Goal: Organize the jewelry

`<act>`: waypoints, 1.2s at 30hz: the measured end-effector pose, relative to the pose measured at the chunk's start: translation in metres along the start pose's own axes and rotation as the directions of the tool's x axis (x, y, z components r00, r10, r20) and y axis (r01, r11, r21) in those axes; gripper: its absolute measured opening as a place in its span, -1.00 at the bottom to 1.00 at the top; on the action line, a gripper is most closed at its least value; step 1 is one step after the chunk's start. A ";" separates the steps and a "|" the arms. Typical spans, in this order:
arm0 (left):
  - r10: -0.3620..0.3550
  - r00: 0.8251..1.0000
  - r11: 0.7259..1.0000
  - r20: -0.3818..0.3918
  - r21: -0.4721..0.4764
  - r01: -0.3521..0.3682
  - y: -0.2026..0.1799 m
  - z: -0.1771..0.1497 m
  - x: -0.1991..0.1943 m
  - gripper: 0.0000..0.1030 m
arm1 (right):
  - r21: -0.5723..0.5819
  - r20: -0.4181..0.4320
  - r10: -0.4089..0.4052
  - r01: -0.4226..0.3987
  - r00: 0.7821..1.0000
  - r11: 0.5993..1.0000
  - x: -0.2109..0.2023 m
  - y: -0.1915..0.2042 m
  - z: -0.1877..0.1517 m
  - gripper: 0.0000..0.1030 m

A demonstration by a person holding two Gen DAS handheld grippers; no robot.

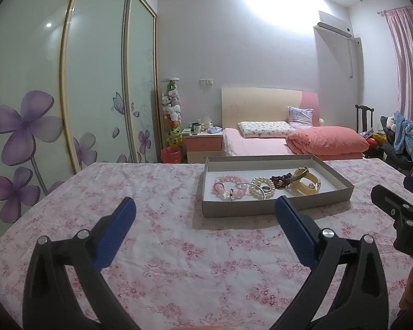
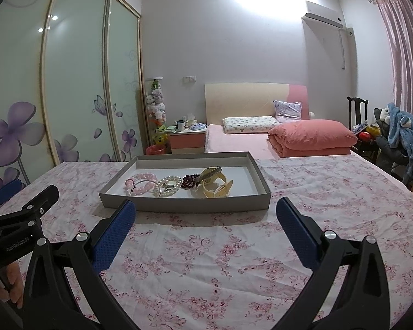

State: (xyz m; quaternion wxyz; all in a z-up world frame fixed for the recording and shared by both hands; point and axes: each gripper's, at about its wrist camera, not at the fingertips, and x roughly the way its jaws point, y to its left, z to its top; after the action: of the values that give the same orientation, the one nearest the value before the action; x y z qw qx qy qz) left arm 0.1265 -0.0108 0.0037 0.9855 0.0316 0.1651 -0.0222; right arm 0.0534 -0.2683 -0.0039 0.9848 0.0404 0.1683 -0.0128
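Plainly, the lettering "GenRobot.AI" can be read on the body of the left gripper (image 2: pixel 27 206) where it is seen from the right wrist view; on the right gripper (image 1: pixel 399 206), seen from the left wrist view, only the letters "DA" can be made out.

In its own view the left gripper (image 1: pixel 206 206) is held released, its two blue pads spread wide with nothing between them. The right gripper (image 2: pixel 206 206) is likewise spread wide and empty.

A single grey tray (image 1: pixel 275 207) is set on the floral cloth (image 1: pixel 165 247) just ahead of both grippers: ahead and slightly to the right of the left one, ahead and slightly to the left of the right one (image 2: pixel 184 206).

Inside the tray, five pieces can be counted, all apart from the pads: one pink bead bracelet (image 2: pixel 143 181), one thin silver bangle (image 1: pixel 247 185), one pearl bracelet (image 2: pixel 169 185), one dark red bead piece (image 2: pixel 188 183) and one yellow watch (image 2: pixel 214 184). They are clustered toward the tray's near side, touching or overlapping one another.
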 end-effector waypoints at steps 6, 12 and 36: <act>0.001 1.000 1.000 0.000 0.000 -0.001 0.000 0.000 0.000 0.91 | 0.000 -0.001 0.000 0.000 1.000 1.000 0.000 0.000 0.000 0.97; -0.002 1.000 1.000 -0.001 -0.001 0.002 0.000 0.000 0.000 0.91 | 0.000 0.000 0.001 -0.001 1.000 1.000 0.000 0.001 0.000 0.97; -0.009 1.000 1.000 -0.010 0.002 0.009 -0.004 -0.005 0.004 0.91 | 0.004 -0.001 0.000 0.000 1.000 1.000 0.001 0.001 0.000 0.97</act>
State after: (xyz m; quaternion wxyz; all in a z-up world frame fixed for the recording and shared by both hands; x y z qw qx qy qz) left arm 0.1284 -0.0143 -0.0026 0.9846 0.0322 0.1700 -0.0265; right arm 0.0539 -0.2675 -0.0042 0.9847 0.0422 0.1687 -0.0130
